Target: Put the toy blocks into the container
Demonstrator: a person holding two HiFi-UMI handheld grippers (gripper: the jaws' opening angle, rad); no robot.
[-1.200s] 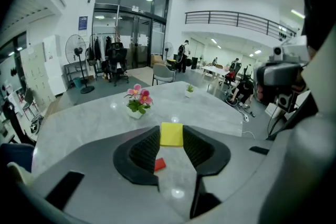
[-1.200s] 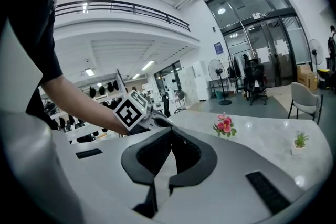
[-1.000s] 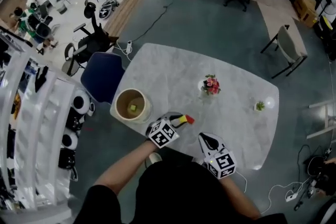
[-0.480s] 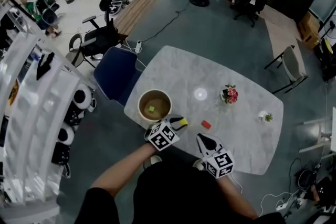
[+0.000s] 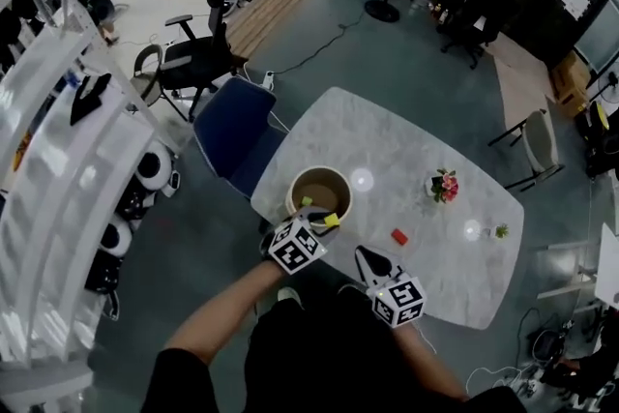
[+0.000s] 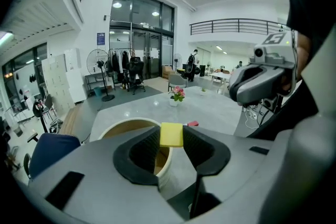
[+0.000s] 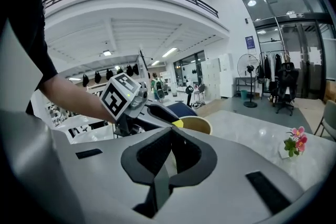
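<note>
My left gripper point(image 5: 325, 219) pinches the yellow block point(image 6: 171, 135) at the container's point(image 5: 320, 169) near rim, and the open mouth lies just ahead of my fingertips. My right gripper point(image 5: 364, 255), jaws pressed together and empty, hangs farther from the container. A red block point(image 5: 399, 236) lies to the container's right.

A yellow block point(image 6: 171, 135), a red block point(image 5: 399, 236), a cream container point(image 5: 327, 189) brown inside, a pale grey marbled bench point(image 5: 387, 142), pink flowers point(image 5: 445, 186), a dark blue chair point(image 5: 235, 126).
</note>
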